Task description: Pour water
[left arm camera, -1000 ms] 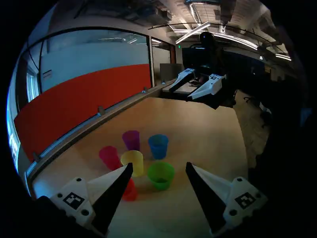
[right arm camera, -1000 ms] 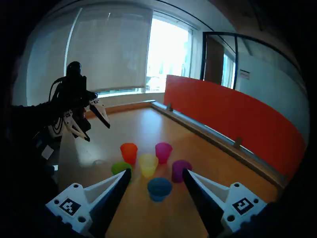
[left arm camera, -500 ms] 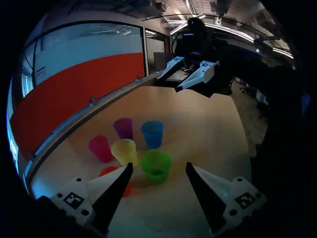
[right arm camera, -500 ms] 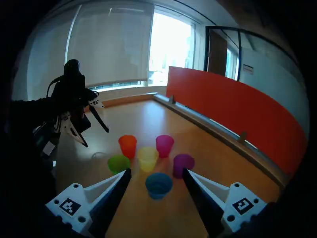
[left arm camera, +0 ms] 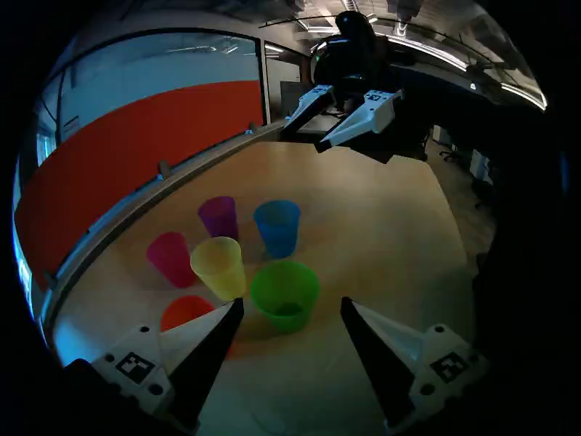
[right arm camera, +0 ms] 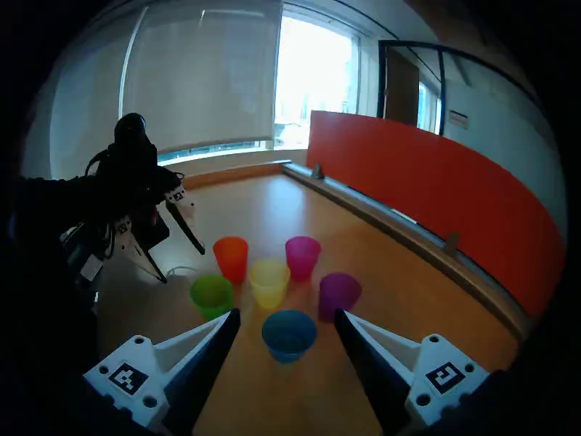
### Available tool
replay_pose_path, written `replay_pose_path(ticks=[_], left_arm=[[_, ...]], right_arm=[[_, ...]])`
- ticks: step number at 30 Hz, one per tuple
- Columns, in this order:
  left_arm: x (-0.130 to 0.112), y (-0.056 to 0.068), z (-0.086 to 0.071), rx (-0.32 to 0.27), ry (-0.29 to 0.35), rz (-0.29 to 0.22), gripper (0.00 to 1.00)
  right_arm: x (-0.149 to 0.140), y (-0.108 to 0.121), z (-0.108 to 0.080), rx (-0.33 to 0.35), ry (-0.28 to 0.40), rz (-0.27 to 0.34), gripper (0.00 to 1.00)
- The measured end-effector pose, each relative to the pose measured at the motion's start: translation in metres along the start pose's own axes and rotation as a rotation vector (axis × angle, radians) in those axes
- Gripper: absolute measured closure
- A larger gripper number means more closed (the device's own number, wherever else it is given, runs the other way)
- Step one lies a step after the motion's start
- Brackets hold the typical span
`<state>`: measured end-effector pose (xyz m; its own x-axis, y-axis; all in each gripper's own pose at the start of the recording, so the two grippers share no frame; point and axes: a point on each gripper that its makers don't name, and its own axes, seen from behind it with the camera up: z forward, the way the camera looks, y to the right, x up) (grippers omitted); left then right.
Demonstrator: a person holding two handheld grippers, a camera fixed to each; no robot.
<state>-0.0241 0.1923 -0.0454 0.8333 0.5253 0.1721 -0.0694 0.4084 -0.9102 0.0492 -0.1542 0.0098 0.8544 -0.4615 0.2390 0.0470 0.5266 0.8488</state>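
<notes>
Six plastic cups cluster on the wooden table (left arm camera: 378,218). Around the yellow cup (left arm camera: 218,267), the pink cup (left arm camera: 171,258) stands at 10 o'clock, the orange cup (left arm camera: 185,316) at 7, the purple cup (left arm camera: 219,216) at 12, the blue cup (left arm camera: 277,227) at 2 and the green cup (left arm camera: 285,294) at 5. The left gripper (left arm camera: 290,300) hangs spread and empty, just short of the green cup. Across the table at 12 o'clock, the right gripper (left arm camera: 301,142) gapes too, holding nothing

In your right gripper view the table (right arm camera: 276,211) holds a yellow cup (right arm camera: 269,282) ringed by orange (right arm camera: 231,256) at 11 o'clock, pink (right arm camera: 302,256) 1, purple (right arm camera: 338,293) 3, blue (right arm camera: 289,336) 6, green (right arm camera: 211,294) 9.
</notes>
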Motion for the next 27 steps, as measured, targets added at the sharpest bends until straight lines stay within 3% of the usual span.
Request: replay_pose_path(ticks=[12,27], left_arm=[[-0.012,-0.006,0.028,0.009,-0.034,-0.012,0.01],[-0.014,-0.008,0.050,-0.001,-0.039,-0.015,0.00]], right_arm=[[-0.005,0.003,0.001,0.000,-0.006,0.000,0.00],[-0.012,0.009,-0.001,-0.010,-0.013,0.006,0.00]])
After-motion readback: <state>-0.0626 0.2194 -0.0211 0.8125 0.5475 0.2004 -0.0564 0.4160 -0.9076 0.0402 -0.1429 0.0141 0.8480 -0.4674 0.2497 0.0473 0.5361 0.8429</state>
